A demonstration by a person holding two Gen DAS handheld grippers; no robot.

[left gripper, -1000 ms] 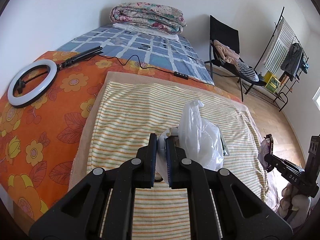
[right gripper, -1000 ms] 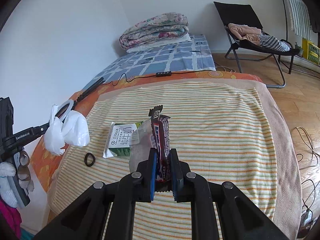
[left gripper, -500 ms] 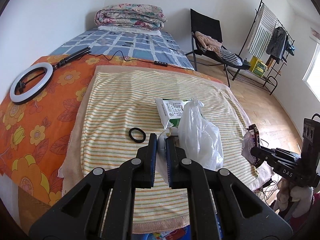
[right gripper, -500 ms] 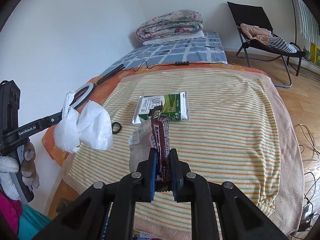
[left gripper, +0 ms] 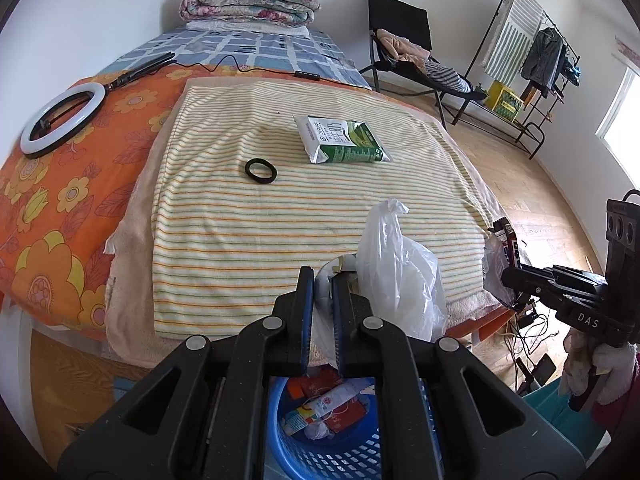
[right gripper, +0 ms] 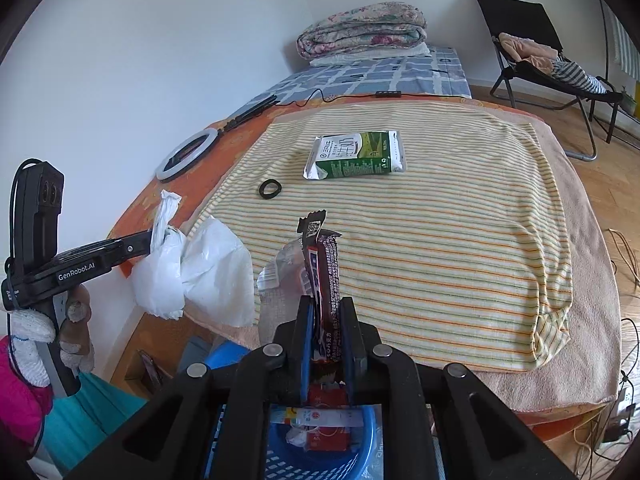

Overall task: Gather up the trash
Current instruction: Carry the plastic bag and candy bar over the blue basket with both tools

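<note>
left gripper clamping bag, right gripper clamping wrapper, both now withdrawn from bed to above bin at frame bottom, drop due.

Home bedroom — bed, folded quilt, clothes rack, lounge chair

White walls close in a bedroom with a pale wooden floor, and daylight comes from a window at the right edge — a bright patch lies on the boards below it. A bed fills the middle, spread with a striped towel over an orange flowered cover, a blue checked sheet and a folded quilt at the far end. Beyond it stand a black folding chair heaped with clothes and a black clothes rack — a striped cloth and dark garments hang from it.
</note>
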